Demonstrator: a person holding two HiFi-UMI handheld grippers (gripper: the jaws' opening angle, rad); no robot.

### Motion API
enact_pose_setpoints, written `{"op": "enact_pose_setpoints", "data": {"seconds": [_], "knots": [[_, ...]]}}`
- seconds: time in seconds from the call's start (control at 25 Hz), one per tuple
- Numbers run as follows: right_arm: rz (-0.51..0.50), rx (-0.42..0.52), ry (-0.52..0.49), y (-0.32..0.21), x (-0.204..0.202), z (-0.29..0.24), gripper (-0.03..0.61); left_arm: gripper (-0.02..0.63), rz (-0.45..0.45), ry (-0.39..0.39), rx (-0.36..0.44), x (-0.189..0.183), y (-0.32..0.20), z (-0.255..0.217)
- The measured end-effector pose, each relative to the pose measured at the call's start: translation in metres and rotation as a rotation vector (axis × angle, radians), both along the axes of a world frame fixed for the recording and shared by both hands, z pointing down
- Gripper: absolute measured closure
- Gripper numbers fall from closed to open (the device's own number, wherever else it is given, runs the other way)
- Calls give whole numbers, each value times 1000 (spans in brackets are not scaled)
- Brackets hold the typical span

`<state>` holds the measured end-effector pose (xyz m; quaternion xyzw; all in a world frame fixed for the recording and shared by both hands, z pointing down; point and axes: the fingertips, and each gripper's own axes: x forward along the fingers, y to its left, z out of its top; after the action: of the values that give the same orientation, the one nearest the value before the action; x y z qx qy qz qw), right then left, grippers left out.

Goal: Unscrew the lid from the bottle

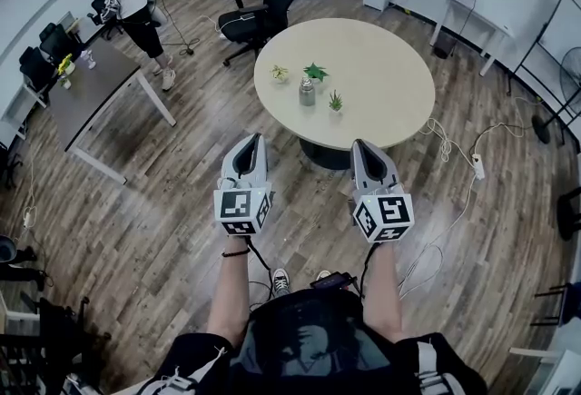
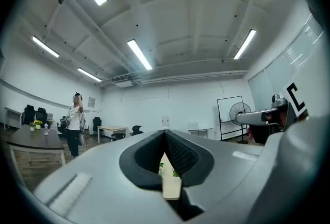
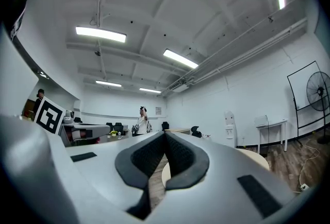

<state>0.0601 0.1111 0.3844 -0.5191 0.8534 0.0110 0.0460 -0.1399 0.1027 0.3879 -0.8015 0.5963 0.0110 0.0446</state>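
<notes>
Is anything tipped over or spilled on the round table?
No. The bottle stands upright on the round table, with three little potted plants upright around it. Nothing is spilled. The only messy bit is a white cable and power strip lying loose on the floor beside it.

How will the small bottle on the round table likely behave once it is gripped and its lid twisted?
The bottle looks rigid and greyish, so it is probably stiff and maybe slippery. Standing upright on the smooth round table, it might spin unless steadied. The small potted plants close by could get knocked.
</notes>
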Motion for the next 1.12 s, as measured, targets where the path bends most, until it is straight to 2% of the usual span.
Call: {"op": "enact_pose_setpoints", "data": {"seconds": [0.68,1.12], "knots": [[-48,9,-41,-17,55,-5,575,612,-26,-33,10,65,-12,-5],[-62,-17,-40,-79,52,20,575,612,-25,-41,-35,66,-78,29]]}}
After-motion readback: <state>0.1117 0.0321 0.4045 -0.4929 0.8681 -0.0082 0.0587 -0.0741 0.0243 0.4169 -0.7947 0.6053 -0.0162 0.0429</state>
